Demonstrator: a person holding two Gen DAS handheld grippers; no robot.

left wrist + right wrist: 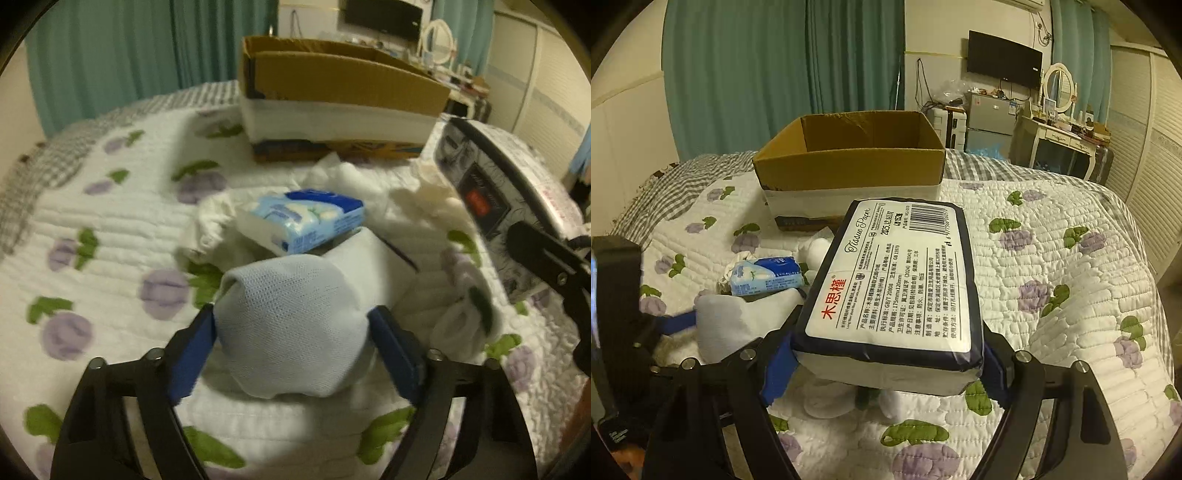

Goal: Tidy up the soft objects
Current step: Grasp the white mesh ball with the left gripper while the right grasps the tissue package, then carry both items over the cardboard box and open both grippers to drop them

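My left gripper [291, 325] is shut on a pale blue cloth bundle [291, 332] just above the quilt; the bundle also shows in the right wrist view [720, 325]. My right gripper [886, 362] is shut on a large tissue paper pack [894, 280], held above the bed; it shows at the right of the left wrist view [495, 192]. A small blue tissue packet [299, 218] lies on white cloths [210, 229] behind the bundle. An open cardboard box [849, 162] stands on the bed further back.
The bed has a white quilt with purple flowers [1052, 240]. White socks [465, 317] lie right of the bundle. Green curtains [757, 74], a TV, a fridge and a dressing table [1060, 136] stand behind the bed.
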